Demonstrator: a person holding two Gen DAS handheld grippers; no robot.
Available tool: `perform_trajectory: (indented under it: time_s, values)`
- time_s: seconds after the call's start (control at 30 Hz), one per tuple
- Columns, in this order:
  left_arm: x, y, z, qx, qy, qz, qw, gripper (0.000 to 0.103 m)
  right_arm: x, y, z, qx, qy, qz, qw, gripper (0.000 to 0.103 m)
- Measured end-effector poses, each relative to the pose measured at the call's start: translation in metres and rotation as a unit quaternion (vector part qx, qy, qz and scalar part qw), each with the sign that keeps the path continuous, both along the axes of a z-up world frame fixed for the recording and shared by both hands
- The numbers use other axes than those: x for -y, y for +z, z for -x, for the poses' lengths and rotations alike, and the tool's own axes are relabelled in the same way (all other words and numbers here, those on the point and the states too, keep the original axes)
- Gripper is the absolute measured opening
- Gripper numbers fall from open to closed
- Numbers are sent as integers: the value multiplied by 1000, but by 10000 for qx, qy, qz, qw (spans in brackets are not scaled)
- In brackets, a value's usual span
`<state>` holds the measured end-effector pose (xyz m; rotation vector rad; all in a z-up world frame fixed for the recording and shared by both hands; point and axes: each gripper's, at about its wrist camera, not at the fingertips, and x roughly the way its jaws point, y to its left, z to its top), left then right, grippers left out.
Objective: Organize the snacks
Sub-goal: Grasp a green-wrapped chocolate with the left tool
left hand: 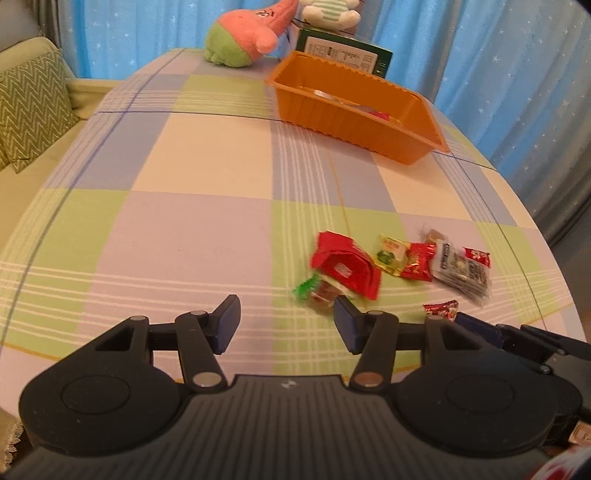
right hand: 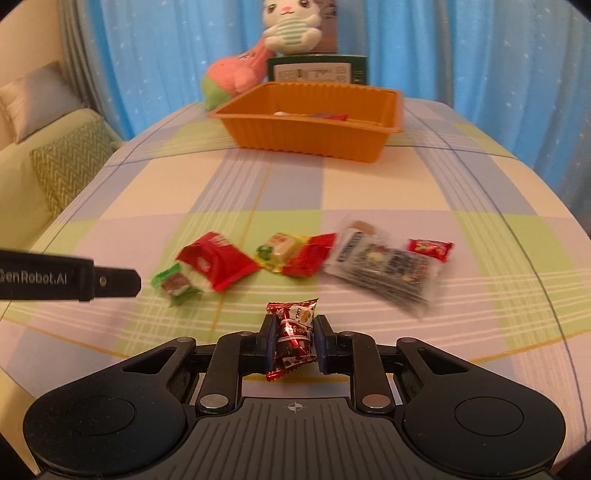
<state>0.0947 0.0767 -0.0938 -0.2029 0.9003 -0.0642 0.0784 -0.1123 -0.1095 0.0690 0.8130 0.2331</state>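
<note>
**Right tongs clamp a red candy; left tongs stand empty**

From the left wrist we see the left gripper (left hand: 286, 323) with its jaws partly open and nothing between them, hovering over the checked tablecloth (left hand: 184, 221) near its near edge; just ahead of its right pad lies a green-wrapped sweet (left hand: 314, 293), touching a red packet (left hand: 345, 267); beside these, toward the right edge, sit a yellow-green sweet (left hand: 389, 254), a red sweet (left hand: 417, 262), a clear grey packet (left hand: 461, 273) and a small red candy (left hand: 476, 256); their print is too blurred for us to read. The orange tray (left hand: 351, 122) stands at the far right of the table with a few wrappers inside; behind it a green box (left hand: 343, 55) bears a white label we cannot read, and a pink and green plush (left hand: 243, 37) lies beside it.

From the right wrist we see the right gripper (right hand: 295, 343) closed tight on a red foil candy (right hand: 293, 332), both pads pressing its sides near the near edge; the wrapper shows the word "Luck". The left tool enters from the left, and we read "GenRobot.AI" along its side. A white plush rabbit (right hand: 291, 26) sits atop the green box at the far edge.
</note>
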Motion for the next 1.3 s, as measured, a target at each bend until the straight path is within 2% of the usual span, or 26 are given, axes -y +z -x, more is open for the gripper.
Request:
perform_trajectory:
  time_s: [0.23,0.5,0.63,0.8,0.97,1.17,1.3]
  values:
    - [18,-14,-12,-85,-83,278,9995,47,20,0,4,29,-171,-51,9998,22]
    - [21,-21,-29,-121,280,425,9986,38,29,-5,1,15,-263,-46,9996,22]
    - [28,-22,-34,-68,216,157,9996,37,30,-7,0,4,-265,-27,9996,22]
    - [35,-23,-37,-38,78,-177,9998,24,31,-9,0,-21,-276,-30,9996,22]
    - [31,-22,-31,-39,-78,-334,9994,23,33,-10,-1,-28,-306,-53,9995,22]
    - [18,-17,-29,131,159,-287,9994,27,31,-10,-1,2,-304,-43,9995,22]
    - [20,-18,-38,187,83,-387,9990,28,31,-10,-1,10,-303,-41,9995,22]
